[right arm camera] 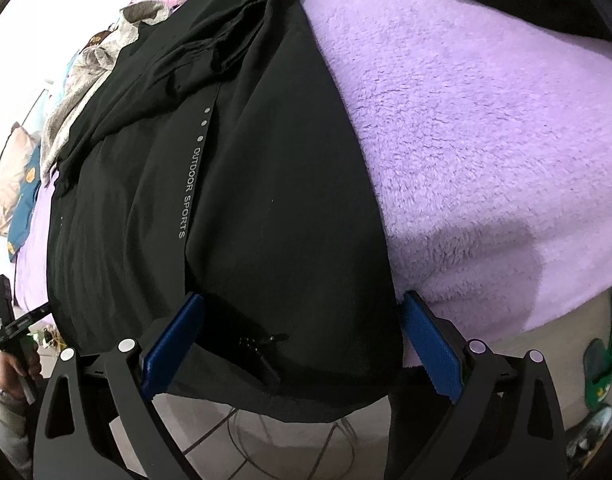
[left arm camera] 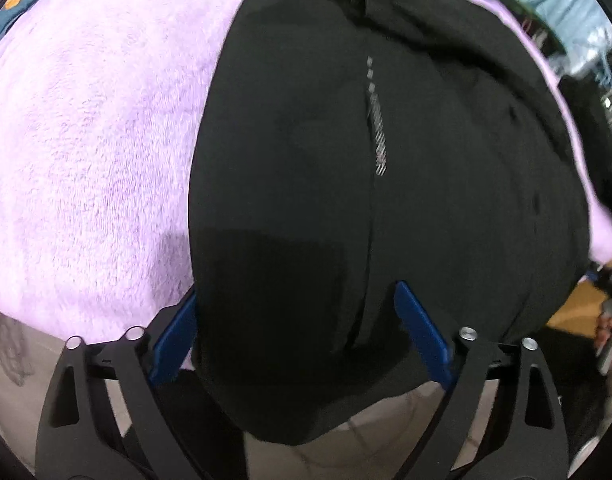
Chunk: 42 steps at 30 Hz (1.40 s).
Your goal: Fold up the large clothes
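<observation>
A black garment (left arm camera: 345,160) with grey "OUTDOOR SPORTS" lettering lies lengthwise on a lilac fleece blanket (left arm camera: 86,140); its near end hangs over the bed edge. My left gripper (left arm camera: 296,300) is open, its blue pads (left arm camera: 421,332) on either side of the near hem. In the right wrist view the same garment (right arm camera: 246,200) lies on the blanket (right arm camera: 485,120). My right gripper (right arm camera: 302,304) is open too, its blue pads (right arm camera: 431,348) straddling the hem beside a small zip pull (right arm camera: 258,346). The far end of the garment is bunched.
Grey and patterned clothes (right arm camera: 78,92) lie piled at the far end of the bed. The floor shows below the bed edge, with green slippers (right arm camera: 603,364) at right. The other hand and gripper (right arm camera: 10,328) show at far left.
</observation>
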Each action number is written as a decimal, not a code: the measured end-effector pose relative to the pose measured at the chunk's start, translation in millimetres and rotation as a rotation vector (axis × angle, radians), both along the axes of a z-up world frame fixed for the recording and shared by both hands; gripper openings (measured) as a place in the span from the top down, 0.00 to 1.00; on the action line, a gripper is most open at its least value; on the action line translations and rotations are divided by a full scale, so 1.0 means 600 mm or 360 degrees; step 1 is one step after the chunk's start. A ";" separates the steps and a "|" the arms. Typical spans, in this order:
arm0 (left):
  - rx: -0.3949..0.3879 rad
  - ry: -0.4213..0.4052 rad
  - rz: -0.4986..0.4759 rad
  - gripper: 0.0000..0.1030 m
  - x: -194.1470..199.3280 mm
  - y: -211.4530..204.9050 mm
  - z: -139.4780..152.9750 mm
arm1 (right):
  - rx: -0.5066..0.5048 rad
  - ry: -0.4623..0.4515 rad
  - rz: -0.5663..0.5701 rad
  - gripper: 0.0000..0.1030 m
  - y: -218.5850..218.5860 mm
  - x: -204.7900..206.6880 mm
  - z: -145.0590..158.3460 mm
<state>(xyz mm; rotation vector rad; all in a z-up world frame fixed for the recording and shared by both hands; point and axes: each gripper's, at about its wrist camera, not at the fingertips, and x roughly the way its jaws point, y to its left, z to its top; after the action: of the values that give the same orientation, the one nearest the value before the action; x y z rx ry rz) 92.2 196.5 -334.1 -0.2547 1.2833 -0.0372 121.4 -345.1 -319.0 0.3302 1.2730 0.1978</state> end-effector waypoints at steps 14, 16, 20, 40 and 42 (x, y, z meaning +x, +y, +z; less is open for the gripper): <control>-0.0193 -0.0004 -0.0040 0.20 -0.013 0.069 -0.011 | 0.0057 0.0002 0.0409 0.05 0.007 0.022 -0.014; -0.0285 -0.0010 -0.0044 0.20 -0.018 0.089 -0.012 | 0.0096 -0.0035 0.0469 0.06 -0.002 0.009 -0.015; -0.0340 -0.0017 -0.0091 0.20 -0.004 0.115 -0.014 | 0.0207 -0.0090 0.0469 0.09 -0.019 0.002 -0.017; -0.0454 -0.0032 0.0081 0.52 -0.046 0.126 0.001 | 0.0386 -0.0083 0.0585 0.30 0.003 -0.006 -0.012; -0.0507 -0.0025 0.0117 0.57 -0.046 0.135 -0.002 | 0.0405 -0.0083 0.0616 0.30 0.011 -0.006 -0.011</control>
<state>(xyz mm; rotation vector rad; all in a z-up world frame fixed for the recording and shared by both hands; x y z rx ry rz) 64.4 277.7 -335.2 -0.5734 1.2488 -0.1816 117.6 -338.7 -325.7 0.2908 1.2529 0.6979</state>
